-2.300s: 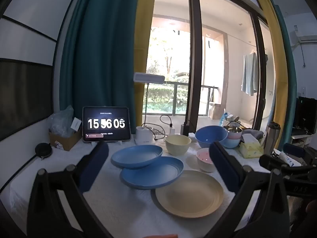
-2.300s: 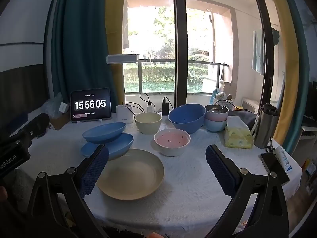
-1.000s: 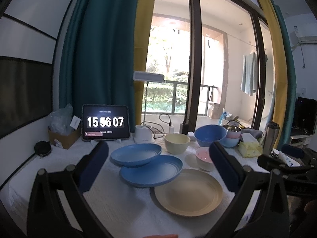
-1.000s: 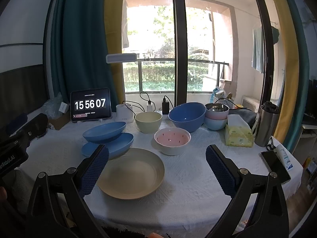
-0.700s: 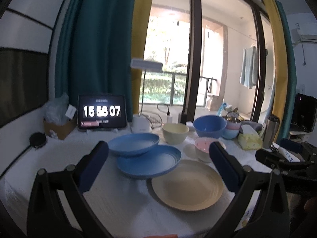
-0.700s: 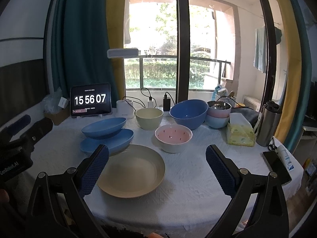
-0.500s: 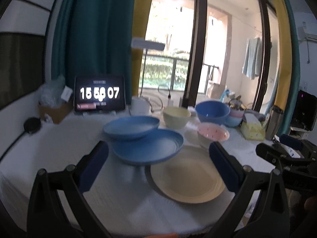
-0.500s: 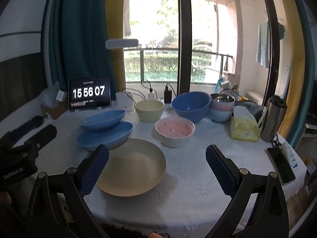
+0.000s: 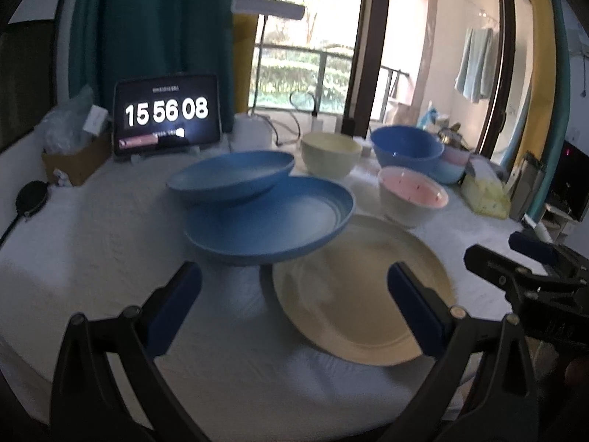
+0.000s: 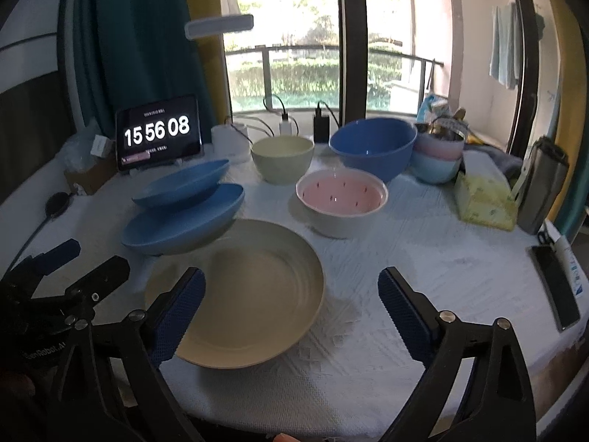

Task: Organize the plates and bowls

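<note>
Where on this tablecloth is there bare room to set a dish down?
Free: the patch between the cream plate, the pink bowl and the phone; also left of the blue plates, toward the black disc. Crowded: the back row of bowls by the window.

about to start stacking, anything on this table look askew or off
Yes: the blue plates are piled crookedly. The upper blue plate sits tilted on the far rim of the lower blue plate, which itself overlaps the beige plate and tilts. Nothing looks spilled or broken.

A tablet clock (image 10: 158, 133) stands far ahead, left of the tool. A tissue pack (image 10: 484, 202) and flask (image 10: 544, 189) sit right.
</note>
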Motion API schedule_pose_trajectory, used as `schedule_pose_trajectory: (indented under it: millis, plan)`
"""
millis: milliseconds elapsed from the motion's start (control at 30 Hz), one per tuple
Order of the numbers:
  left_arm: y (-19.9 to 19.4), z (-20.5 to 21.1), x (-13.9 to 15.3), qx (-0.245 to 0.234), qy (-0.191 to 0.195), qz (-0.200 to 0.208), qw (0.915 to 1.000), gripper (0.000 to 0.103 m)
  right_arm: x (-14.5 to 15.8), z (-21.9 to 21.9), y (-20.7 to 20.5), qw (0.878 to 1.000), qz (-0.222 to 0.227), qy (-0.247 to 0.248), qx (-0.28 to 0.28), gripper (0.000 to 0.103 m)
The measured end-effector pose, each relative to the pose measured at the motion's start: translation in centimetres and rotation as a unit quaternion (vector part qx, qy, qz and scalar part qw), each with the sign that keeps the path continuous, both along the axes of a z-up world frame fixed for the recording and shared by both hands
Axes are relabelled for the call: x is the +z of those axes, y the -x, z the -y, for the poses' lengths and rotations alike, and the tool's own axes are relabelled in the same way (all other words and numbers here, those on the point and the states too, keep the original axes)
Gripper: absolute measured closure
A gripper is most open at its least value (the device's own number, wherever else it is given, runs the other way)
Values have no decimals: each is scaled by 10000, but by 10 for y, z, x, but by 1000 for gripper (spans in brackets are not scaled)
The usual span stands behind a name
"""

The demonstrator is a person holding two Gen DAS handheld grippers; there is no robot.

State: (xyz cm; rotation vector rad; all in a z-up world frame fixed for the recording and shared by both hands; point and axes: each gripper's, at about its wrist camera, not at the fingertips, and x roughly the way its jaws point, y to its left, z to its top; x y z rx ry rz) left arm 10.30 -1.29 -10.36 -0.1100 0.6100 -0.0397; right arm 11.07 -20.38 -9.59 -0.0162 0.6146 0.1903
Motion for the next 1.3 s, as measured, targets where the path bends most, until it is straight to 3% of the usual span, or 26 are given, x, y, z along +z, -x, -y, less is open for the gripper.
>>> schedule_pose_trajectory:
  millis: [333,600,667,933,1100,1300]
  plan:
    - [-37,8,-31,-7,-105,-599,9981,3,-34,6,-41,9981,-597,-120,11,19]
    - [-54,3,-43,149,0,-977,9951,21,-51,4,-64,9954,-916,-176,197,31]
    - [-57,4,-46,160,-23,-1076,9941,31,-55,4,-67,9948,-977,-194,212,33]
    - [-66,6,-60,215,-107,-1426,9895,51,-69,9,-77,9922,-1197,-295,195,51]
    - [-64,16,-59,52,-127,-1390,9902,63,-71,9,-75,9921,-1201,-274,251,73]
    - [-62,21,-57,36,-139,-1384,9903,70,-70,17,-72,9929,-1151,-262,160,86]
